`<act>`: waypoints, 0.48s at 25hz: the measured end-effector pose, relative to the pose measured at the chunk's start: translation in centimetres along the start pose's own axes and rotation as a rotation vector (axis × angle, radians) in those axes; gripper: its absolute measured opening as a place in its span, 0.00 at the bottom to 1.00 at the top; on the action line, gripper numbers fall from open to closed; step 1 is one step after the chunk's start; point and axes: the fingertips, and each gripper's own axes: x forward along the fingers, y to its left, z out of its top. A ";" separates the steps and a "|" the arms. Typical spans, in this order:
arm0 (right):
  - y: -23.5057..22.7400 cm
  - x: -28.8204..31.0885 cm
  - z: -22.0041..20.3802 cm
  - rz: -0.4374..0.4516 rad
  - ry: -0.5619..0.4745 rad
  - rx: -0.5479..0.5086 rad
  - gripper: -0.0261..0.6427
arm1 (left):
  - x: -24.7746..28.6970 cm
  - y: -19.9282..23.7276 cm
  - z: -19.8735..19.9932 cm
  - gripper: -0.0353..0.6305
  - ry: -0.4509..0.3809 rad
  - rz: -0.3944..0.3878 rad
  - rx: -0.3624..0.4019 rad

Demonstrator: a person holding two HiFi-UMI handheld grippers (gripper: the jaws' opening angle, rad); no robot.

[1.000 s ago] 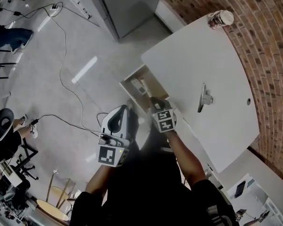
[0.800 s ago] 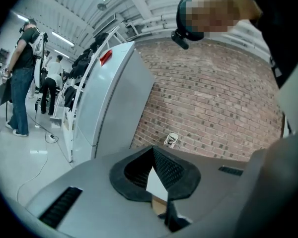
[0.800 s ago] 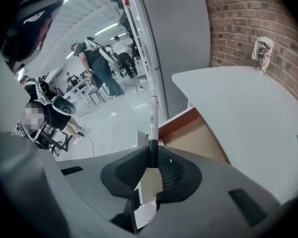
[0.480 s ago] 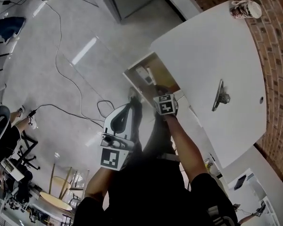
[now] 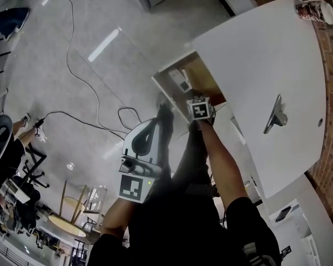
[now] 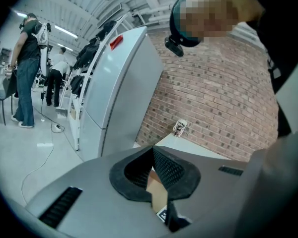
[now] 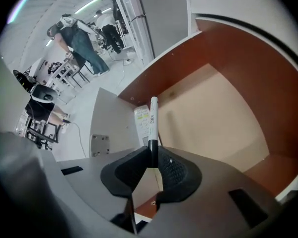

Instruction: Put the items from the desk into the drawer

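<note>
- Over the last second the right tool (image 7: 152, 157) comes down from the edge of the worktop (image 5: 266, 65) and now points steeply into the open drawer (image 7: 213, 128).
- It is clenched on a pen (image 7: 153, 120), white-barrelled with a dark end. The pads pinch the dark end, and the barrel sticks out ahead over the drawer's tan floor.
- The pen is held clear of the floor, near a flat white item (image 7: 142, 122) that already lies by the drawer's side wall.
- The left tool (image 6: 151, 155) also sinks a little. Its pads meet at the tips with nothing between them, and it hangs outside the drawer front.
- I judge the carry is nearly done; what remains is a short lowering and a release.
- The likely risk is the pen rolling or bouncing if it is let go too high.
- A paper cup (image 5: 316, 9) and a slim metal piece (image 5: 275, 115) are on the worktop, so more trips seem to remain.
</note>
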 end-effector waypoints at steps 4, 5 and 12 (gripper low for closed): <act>-0.8 1.7 -0.3 -0.018 0.007 -0.006 0.13 | 0.0 0.8 -1.1 0.06 0.023 0.006 0.000; -0.9 1.9 -0.4 -0.018 0.024 -0.003 0.13 | 0.1 1.0 -1.3 0.06 0.027 0.006 0.001; -1.3 4.0 -0.8 -0.023 0.068 -0.022 0.13 | 0.1 1.1 -2.4 0.06 0.044 0.010 -0.008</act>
